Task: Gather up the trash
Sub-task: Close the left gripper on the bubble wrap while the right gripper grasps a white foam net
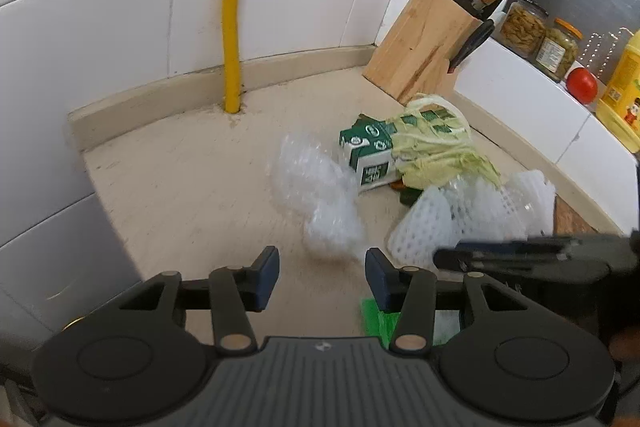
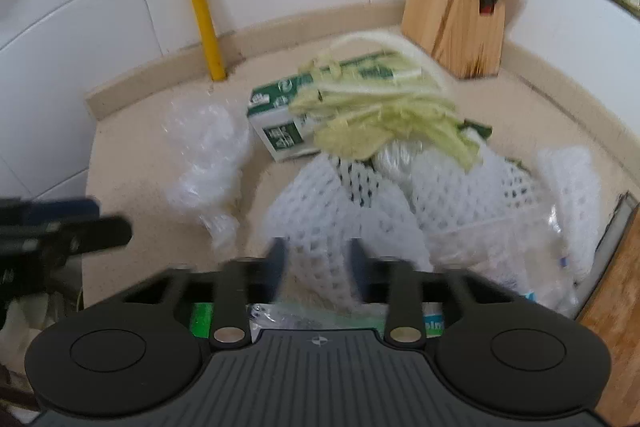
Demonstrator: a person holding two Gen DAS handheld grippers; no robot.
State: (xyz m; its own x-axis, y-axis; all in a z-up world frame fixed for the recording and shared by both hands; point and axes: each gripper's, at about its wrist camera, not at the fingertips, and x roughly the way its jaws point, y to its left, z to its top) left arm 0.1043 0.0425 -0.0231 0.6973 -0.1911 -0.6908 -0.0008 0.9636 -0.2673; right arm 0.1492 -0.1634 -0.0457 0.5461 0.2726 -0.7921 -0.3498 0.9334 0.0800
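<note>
My left jaws (image 1: 322, 277) stand apart over bare tabletop (image 1: 180, 179), with nothing between them; the crumpled bubble wrap (image 1: 316, 191) lies just ahead of their tips. My right jaws (image 2: 316, 263) are blurred, and a white foam net (image 2: 320, 211) sits between the pads; I cannot tell whether they press on it.

The trash is heaped in the corner of the tabletop: a green and white carton (image 1: 368, 155) lying on its side, pale cabbage leaves (image 1: 436, 143) draped over it, and more foam netting (image 2: 472, 195) beside clear plastic (the far right edge of the pile is too smeared to sort out). A yellow pipe (image 1: 234, 11) rises from the tabletop at the tiled wall, and a wooden knife block (image 1: 424, 39) stands behind the pile. Jars (image 1: 536, 31) and a tomato (image 1: 582, 85) sit on the ledge to the right.
</note>
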